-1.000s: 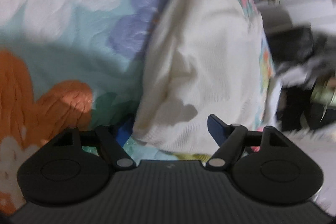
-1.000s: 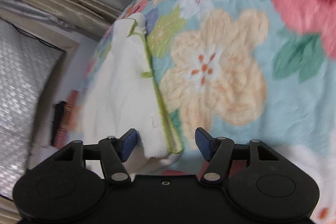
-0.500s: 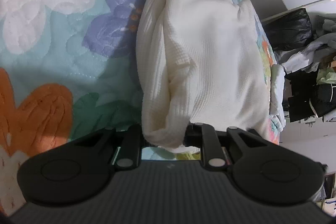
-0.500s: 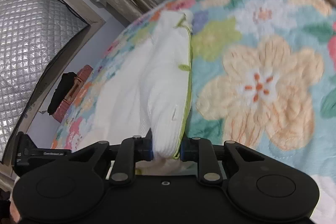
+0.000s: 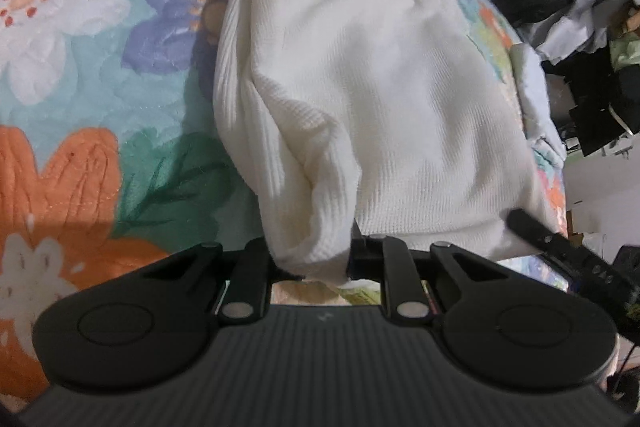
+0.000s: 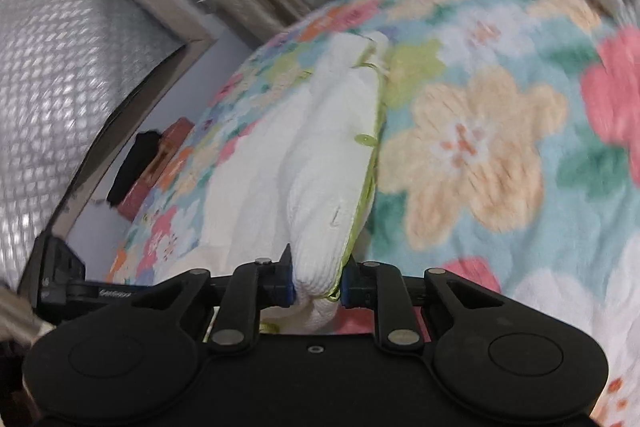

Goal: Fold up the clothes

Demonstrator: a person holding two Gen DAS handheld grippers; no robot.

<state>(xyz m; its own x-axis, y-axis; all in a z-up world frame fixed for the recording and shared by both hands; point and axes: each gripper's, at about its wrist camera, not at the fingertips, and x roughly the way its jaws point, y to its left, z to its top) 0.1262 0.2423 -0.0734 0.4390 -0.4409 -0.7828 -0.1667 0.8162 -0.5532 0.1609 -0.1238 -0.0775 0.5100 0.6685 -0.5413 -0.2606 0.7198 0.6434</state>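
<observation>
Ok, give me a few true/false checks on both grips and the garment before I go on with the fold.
1. The left gripper pinches the white garment. True.
2. The right gripper is open and holds nothing. False: it is shut on the garment's green-trimmed edge.
3. The garment lies on a floral quilt. True.
4. The garment is black. False: it is white knit.
5. A green button sits on the trimmed edge. True.

Even indoor light is falling on both views, no glare. Left wrist view is staying fairly sharp; white garment [image 5: 380,99] is casting a shadow onto the floral quilt [image 5: 80,67]. Right wrist view is smearing with motion blur. Fisheye is bending edges.
</observation>
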